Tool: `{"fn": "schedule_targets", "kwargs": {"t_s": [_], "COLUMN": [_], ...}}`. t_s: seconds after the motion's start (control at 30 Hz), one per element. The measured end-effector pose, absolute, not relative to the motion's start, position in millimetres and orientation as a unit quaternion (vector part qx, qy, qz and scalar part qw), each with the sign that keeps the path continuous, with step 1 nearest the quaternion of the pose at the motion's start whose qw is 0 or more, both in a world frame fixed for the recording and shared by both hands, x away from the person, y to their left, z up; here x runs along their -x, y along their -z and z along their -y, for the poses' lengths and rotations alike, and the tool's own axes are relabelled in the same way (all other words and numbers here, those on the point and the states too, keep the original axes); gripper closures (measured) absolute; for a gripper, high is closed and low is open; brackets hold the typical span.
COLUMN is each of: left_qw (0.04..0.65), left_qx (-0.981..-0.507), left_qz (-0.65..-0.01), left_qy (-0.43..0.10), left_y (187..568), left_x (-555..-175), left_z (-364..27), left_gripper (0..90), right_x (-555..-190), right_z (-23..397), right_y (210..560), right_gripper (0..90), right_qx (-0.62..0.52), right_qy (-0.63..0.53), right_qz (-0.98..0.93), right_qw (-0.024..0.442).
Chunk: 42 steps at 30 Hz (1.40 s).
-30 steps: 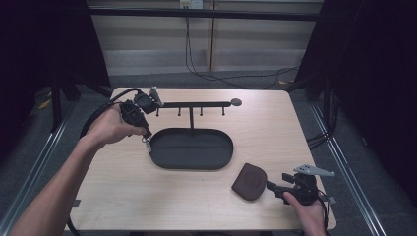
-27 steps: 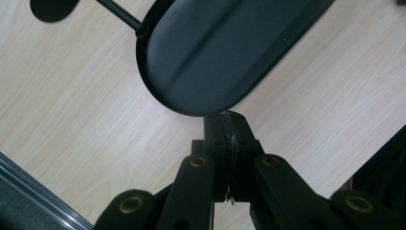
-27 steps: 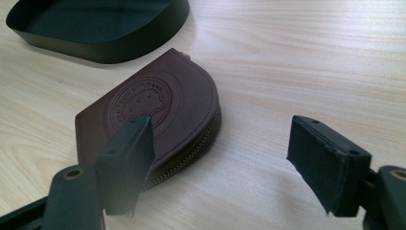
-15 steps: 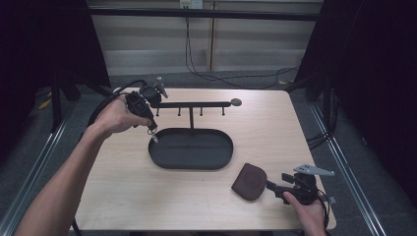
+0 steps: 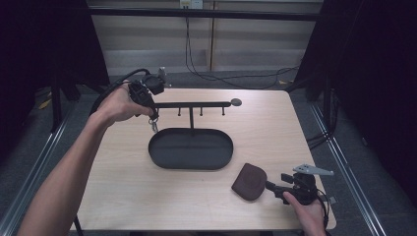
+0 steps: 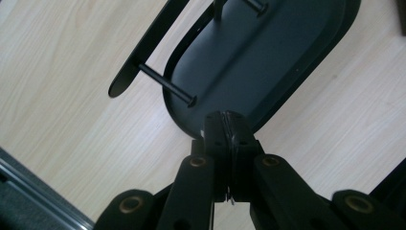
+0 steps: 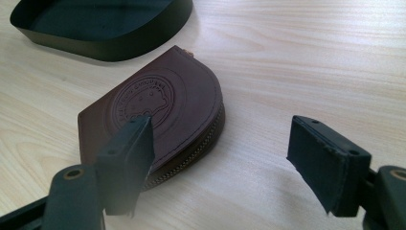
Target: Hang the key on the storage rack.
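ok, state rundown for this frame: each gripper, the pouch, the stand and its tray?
left gripper: jaws shut on a small metal item, held by the left end of the stand's bar
right gripper: jaws open, resting low beside the pouch
brown leather pouch: flat on the table, zipped shut, not gripped
hook stand: upright, nothing on its pegs
oval tray: empty

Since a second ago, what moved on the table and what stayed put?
The left gripper rose and moved back from the tray's front-left rim to the left end of the hook bar, its jaws shut on something small and shiny. The right gripper, open, the brown pouch and the tray stayed put.
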<state>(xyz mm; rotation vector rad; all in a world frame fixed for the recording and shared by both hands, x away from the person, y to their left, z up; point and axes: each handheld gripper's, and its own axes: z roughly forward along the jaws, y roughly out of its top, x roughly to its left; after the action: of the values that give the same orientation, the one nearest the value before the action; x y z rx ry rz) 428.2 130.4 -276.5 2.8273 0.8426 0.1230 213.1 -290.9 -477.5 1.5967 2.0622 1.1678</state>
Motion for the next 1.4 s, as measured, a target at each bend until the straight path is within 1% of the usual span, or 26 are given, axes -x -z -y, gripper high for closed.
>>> {"fn": "schedule_targets", "kwargs": {"t_s": [0.33, 0.63, 0.83, 0.93, 1.0, 1.07, 1.2, 1.3, 1.37, 1.4], "left_qw": [0.093, 0.102, 0.1, 0.103, 0.106, 0.111, 0.121, 0.135, 0.139, 0.147], "left_qx": [-0.945, -0.94, -0.938, -0.936, -0.934, -0.935, -0.931, -0.924, -0.923, -0.921], "left_qz": [-0.309, -0.322, -0.328, -0.332, -0.335, -0.333, -0.34, -0.356, -0.356, -0.359], "left_qy": [-0.041, -0.04, -0.054, -0.056, -0.059, -0.057, -0.053, -0.047, -0.04, -0.035], "left_y": [285, 286, 290, 289, 288, 288, 289, 289, 290, 291], "left_x": [-443, -453, -453, -453, -452, -451, -451, -450, -448, -447], "left_z": [-125, -130, -131, -132, -133, -135, -138, -146, -151, -154], "left_gripper": [89.4, 89.3, 88.9, 86.3, 82.7, 83.5, 80.5, 75.3, 73.9, 71.2], "right_x": [-213, -213, -214, -213, -214, -214, -215, -215, -215, -215], "right_z": [290, 290, 289, 289, 289, 289, 288, 288, 289, 289], "right_y": [478, 478, 478, 478, 478, 478, 478, 478, 478, 478], "right_gripper": [24.4, 24.4, 24.4, 24.4, 24.4, 24.4, 24.4, 24.4, 24.4, 24.4], "right_qx": [-0.553, -0.551, -0.552, -0.551, -0.551, -0.551, -0.549, -0.55, -0.552, -0.552], "right_qy": [-0.404, -0.404, -0.402, -0.403, -0.403, -0.402, -0.401, -0.402, -0.403, -0.403], "right_qz": [-0.715, -0.717, -0.717, -0.718, -0.717, -0.718, -0.72, -0.719, -0.717, -0.717], "right_qw": [0.141, 0.139, 0.139, 0.139, 0.139, 0.139, 0.139, 0.139, 0.139, 0.139]}}
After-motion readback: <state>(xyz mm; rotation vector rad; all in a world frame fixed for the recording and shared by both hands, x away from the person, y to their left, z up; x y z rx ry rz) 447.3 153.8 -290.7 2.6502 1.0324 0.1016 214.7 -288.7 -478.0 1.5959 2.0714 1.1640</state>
